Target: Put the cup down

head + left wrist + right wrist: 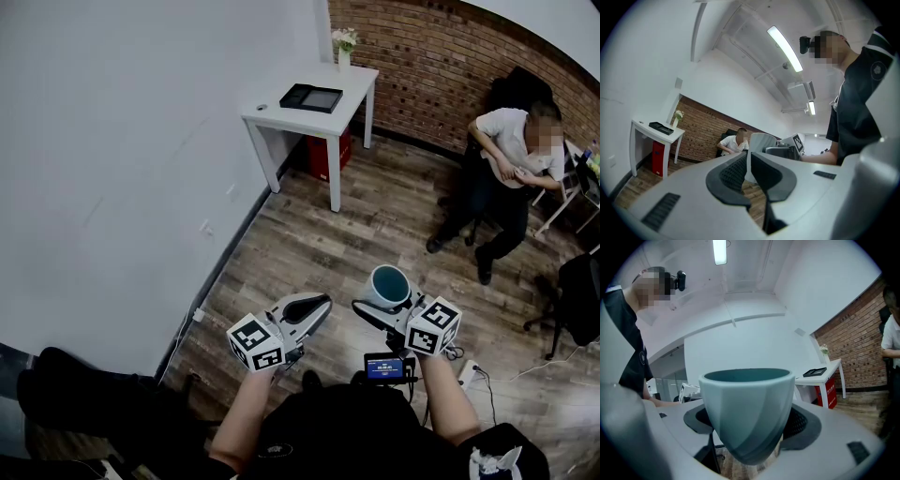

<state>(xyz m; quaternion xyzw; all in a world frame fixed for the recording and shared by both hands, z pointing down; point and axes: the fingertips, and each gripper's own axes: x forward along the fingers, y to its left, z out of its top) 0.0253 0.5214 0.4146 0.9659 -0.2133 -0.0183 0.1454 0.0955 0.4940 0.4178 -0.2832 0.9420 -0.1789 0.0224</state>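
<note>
Teal cup held upright over the floor, not yet set down.
Pinched between right gripper jaws, rim level for carrying; left gripper pressed together, empty, aside; white table well apart.

Cup: pale blue-green outside, darker teal inside, faceted wall tapering toward the base, no contents visible. Orientation: upright, mouth up. Position: clamped at its lower body between the fingers of the right gripper, held in the air above the wooden floor.

The cup has its base hidden behind the right tool.
</note>
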